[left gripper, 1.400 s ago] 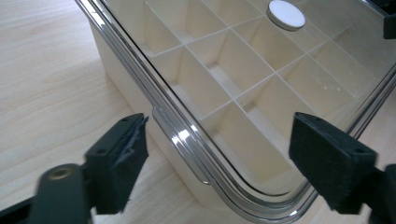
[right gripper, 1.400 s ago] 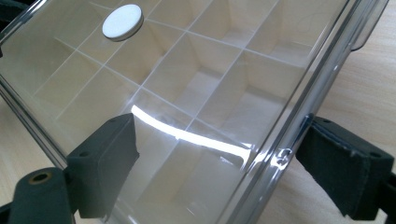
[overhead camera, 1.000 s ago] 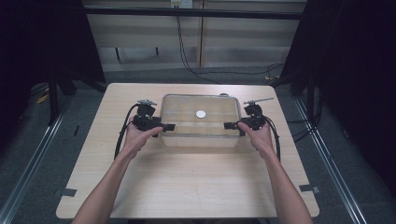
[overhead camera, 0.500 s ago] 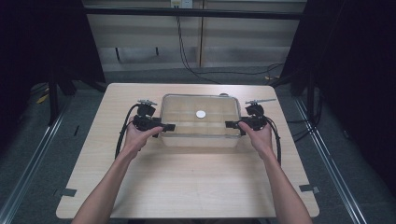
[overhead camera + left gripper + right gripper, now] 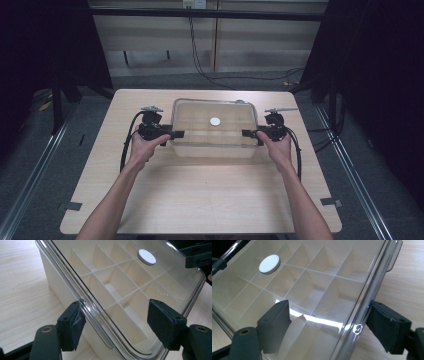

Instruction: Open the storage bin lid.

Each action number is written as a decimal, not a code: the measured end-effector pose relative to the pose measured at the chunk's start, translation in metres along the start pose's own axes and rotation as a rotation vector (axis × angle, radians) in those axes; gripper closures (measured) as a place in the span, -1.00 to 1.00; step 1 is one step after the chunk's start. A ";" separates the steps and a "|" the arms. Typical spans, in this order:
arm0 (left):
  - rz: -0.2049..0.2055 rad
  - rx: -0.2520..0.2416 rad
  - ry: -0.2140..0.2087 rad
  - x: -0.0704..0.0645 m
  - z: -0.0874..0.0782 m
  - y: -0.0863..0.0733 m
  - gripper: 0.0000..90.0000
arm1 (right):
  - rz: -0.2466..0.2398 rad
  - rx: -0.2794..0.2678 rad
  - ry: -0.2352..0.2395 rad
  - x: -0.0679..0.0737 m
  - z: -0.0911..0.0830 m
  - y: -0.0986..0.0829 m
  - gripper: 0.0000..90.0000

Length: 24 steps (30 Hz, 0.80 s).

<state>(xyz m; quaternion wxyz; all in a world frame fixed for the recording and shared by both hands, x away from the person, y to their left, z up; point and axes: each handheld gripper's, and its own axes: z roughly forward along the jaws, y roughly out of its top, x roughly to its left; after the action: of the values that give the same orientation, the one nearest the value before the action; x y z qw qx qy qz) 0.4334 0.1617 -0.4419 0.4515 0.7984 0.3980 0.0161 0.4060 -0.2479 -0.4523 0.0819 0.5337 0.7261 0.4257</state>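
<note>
Straddling the two short ends of a clear lidded organizer box (image 5: 214, 129), the left gripper (image 5: 176, 134) sits at the box's 9 o'clock end and the right gripper (image 5: 246, 133) at its 3 o'clock end. The box rests on the desk (image 5: 200, 190), toward 12 o'clock of the desk centre. In each gripper view the jaws stand wide apart, one over the lid (image 5: 140, 282) and one outside the rim; neither grips anything, though a left pad (image 5: 75, 326) looks to be touching the rim.

Handling, as a judgement: the box is rigid moulded plastic and probably light, its visible compartments empty. The glossy lid will be slippery, so take hold at the rim lip or end walls, both sides together, to prevent tilting.

A small white disc (image 5: 215, 121) lies near the lid centre; whether it rests on or under the lid cannot be determined. Latches and hinge are hard to make out, and glare masks the near compartments in the right gripper view.
</note>
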 end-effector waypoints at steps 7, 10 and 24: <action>0.002 -0.003 0.006 -0.001 0.000 0.000 -0.30 | 0.008 0.006 0.005 0.001 -0.001 -0.001 -0.58; 0.001 -0.002 0.012 -0.002 -0.001 0.000 -0.30 | 0.018 0.000 0.007 0.001 -0.002 -0.002 -0.58; 0.031 0.001 0.023 -0.006 -0.004 -0.002 -0.16 | 0.025 -0.086 0.050 -0.001 -0.015 0.000 -0.47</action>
<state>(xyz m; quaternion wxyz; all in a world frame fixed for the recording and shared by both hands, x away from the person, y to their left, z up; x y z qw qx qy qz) 0.4268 0.1611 -0.4386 0.4461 0.8045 0.3908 0.0317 0.3975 -0.2568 -0.4430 0.0814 0.5279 0.7023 0.4706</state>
